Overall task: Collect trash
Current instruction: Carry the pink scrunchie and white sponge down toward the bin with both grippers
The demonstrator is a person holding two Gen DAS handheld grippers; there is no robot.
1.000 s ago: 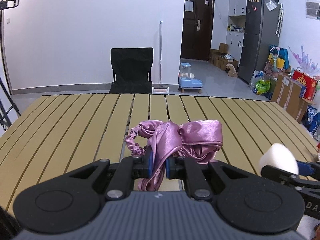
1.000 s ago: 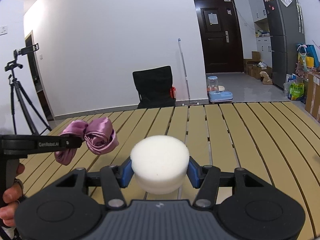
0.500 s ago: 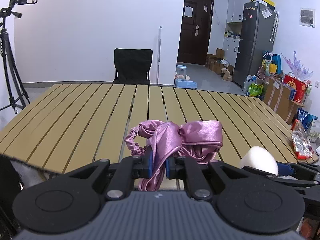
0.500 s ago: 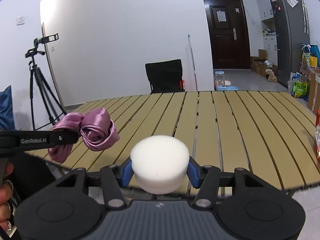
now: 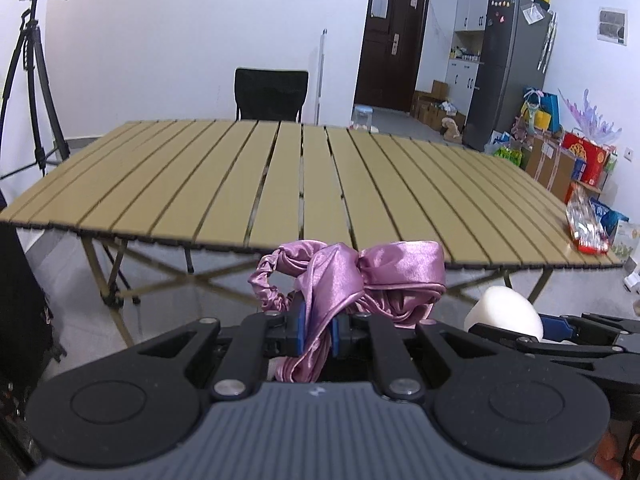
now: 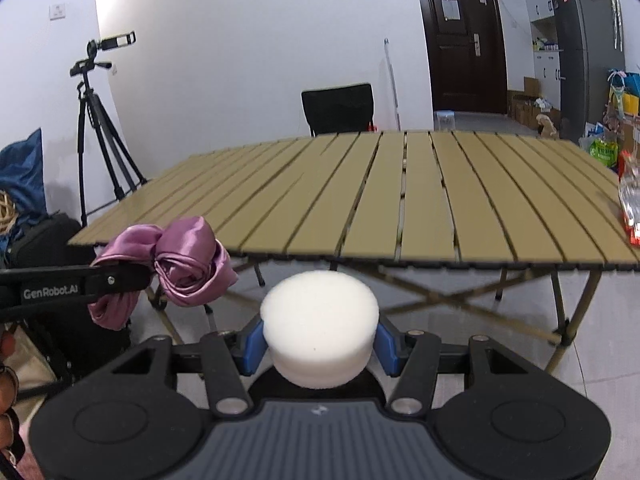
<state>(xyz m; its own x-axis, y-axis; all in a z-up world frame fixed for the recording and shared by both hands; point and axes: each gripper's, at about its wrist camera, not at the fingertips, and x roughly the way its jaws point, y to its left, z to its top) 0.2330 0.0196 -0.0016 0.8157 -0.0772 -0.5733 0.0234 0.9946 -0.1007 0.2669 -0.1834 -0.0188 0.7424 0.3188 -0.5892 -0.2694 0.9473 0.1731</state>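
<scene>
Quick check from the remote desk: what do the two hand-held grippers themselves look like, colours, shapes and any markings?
Both look alike: the left hand-held gripper and the right hand-held gripper have matte black linkage arms with silver pivot screws, blue finger pads, two round black discs and a ribbed grey body bearing a small logo. The left one's side shows white "GenRobot.AI" lettering in the right wrist view. No cables or sleeves are visible.

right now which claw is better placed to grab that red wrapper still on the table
Right, though neither is free. The red wrapper lies at the table's right edge, nearer the right claw, which grips a white sponge. The left claw clamps the purple scrunchie.
</scene>
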